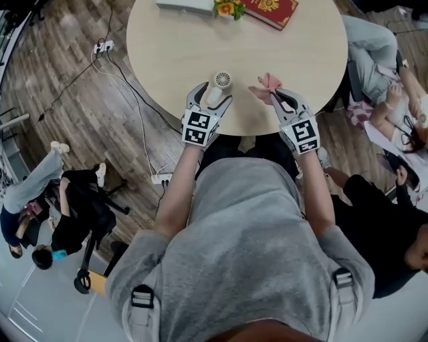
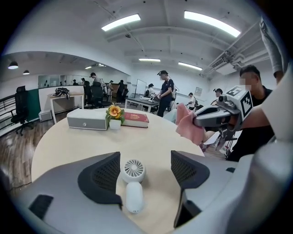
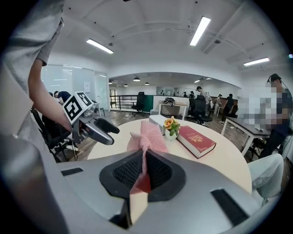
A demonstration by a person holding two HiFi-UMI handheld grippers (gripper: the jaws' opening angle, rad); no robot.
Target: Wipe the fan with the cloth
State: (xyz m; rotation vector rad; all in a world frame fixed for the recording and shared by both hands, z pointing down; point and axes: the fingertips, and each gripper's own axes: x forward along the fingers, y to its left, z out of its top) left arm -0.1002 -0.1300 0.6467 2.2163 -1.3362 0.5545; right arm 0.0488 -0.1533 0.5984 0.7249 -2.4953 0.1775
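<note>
A small white hand-held fan (image 1: 219,85) lies on the round beige table (image 1: 167,53) near its front edge. My left gripper (image 1: 212,100) stands open around the fan, one jaw on each side. In the left gripper view the fan (image 2: 133,172) rests between the dark pads (image 2: 104,176), its round grille facing me, and neither pad touches it. To the right, my right gripper (image 1: 279,100) is shut on a pink cloth (image 1: 269,83) held just above the table. In the right gripper view the cloth (image 3: 149,137) stands up from the closed jaws of the right gripper (image 3: 143,171).
At the table's far side lie a red book (image 1: 271,10), a small pot of flowers (image 1: 227,8) and a long white box (image 1: 184,5). People sit close by on the right (image 1: 388,100) and on the left (image 1: 67,214). A power strip (image 1: 103,47) with cables lies on the floor.
</note>
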